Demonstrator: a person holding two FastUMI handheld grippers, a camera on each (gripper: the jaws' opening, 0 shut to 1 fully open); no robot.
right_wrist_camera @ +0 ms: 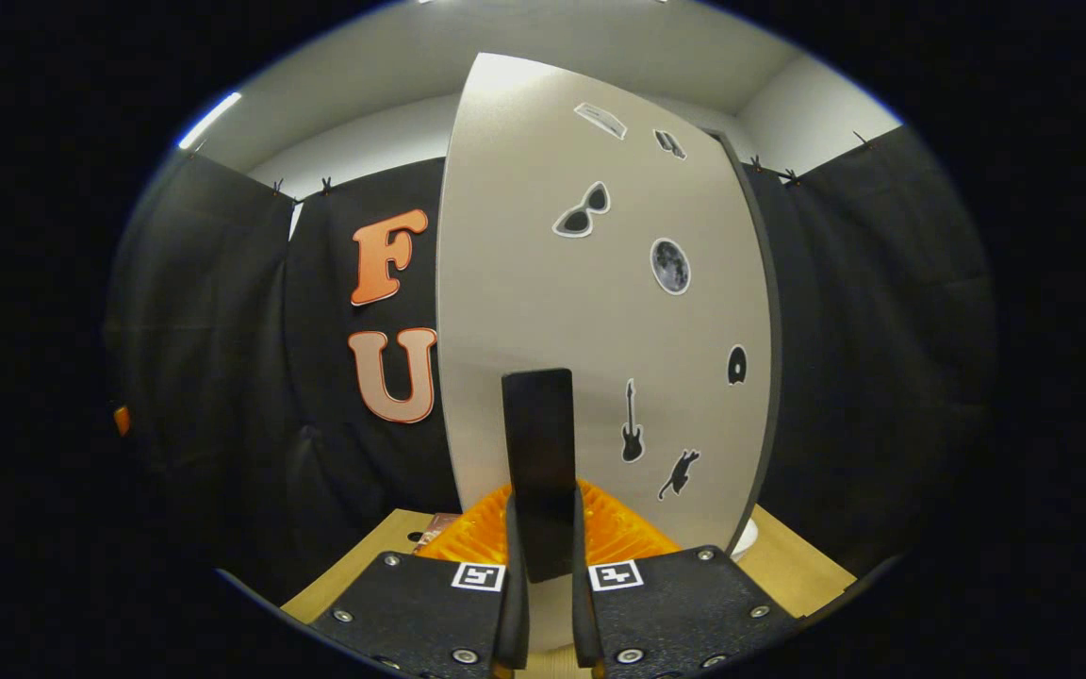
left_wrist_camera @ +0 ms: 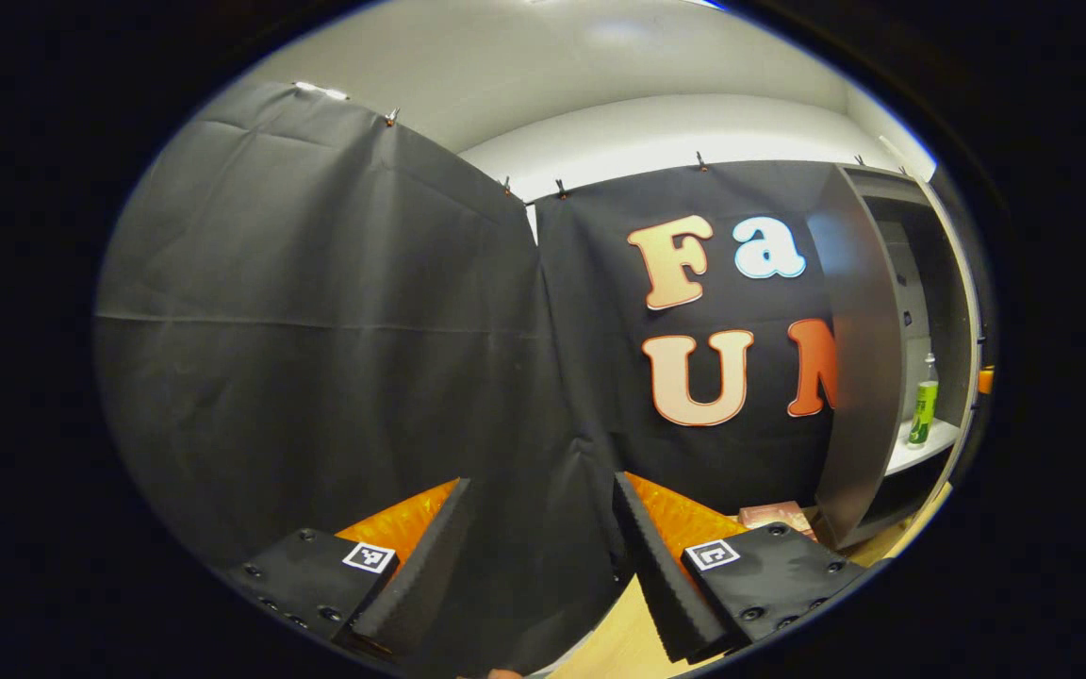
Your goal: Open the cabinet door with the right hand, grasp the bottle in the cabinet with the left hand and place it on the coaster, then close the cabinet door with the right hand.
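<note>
Bottle (left_wrist_camera: 923, 412) far right of left tool (left_wrist_camera: 541, 528)

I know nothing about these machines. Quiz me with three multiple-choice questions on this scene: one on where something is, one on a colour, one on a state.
1. Where is the bottle?
A. on a shelf inside the cabinet
B. on the tabletop
C. between the left gripper's fingers

2. What colour is the bottle's body?
A. red
B. green
C. blue

3. How is the cabinet door?
A. shut
B. taken off
C. swung open

Answers:
1 A: the bottle stands on a pale shelf in the cabinet.
2 B: its body looks green under a clear top.
3 C: the cabinet door stands open, with the right gripper closed on its dark handle, while the left gripper is open.
</note>
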